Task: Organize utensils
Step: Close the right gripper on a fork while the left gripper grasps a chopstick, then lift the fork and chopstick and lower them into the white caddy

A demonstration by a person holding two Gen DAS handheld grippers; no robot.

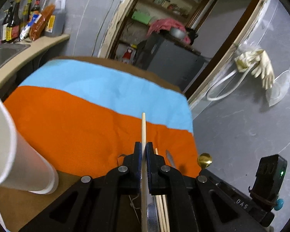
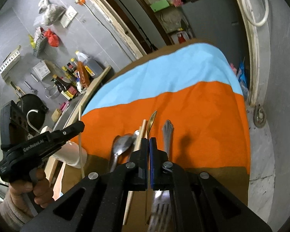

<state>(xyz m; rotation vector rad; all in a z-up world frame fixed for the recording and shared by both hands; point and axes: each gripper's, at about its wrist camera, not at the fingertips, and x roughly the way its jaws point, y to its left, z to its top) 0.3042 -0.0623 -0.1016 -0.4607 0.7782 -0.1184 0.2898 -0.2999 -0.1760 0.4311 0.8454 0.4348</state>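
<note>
My left gripper is shut on a pale wooden chopstick, whose tip sticks out past the jaws above the orange-and-blue cloth. In the right wrist view that left gripper hangs at the left with the chopstick upright in it. My right gripper is shut on a gold spoon, seen edge-on. Its round bowl shows above the right gripper in the left wrist view. Two silver spoons, another chopstick and a silver fork lie on the cloth below.
A white cup lies tilted at the table's left edge, also seen as the cup behind the left gripper. A counter with a sink and sauce bottles runs along the left. A doorway opens beyond the table.
</note>
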